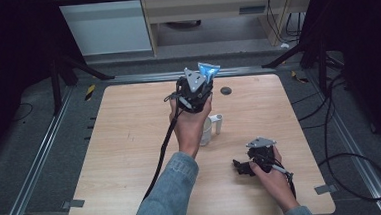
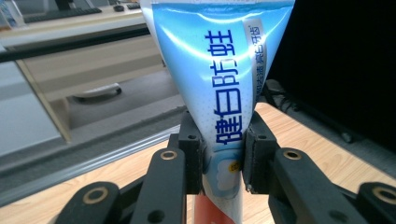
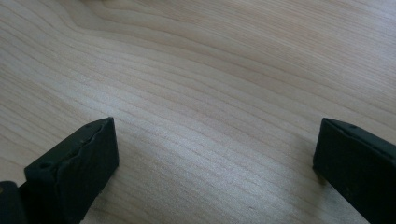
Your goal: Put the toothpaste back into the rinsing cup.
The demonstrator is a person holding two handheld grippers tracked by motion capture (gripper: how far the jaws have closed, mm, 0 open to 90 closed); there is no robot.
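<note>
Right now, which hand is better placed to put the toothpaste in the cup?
Left. The left gripper is shut on the toothpaste tube and held up just behind the white cup. The right gripper is open, with nothing between its jaws, low over the table.

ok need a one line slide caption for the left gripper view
Left gripper shut on a blue toothpaste tube, held upright above the wooden table.

toothpaste tube [image 2: 219,84], blue "健白防蛀" txt
</note>
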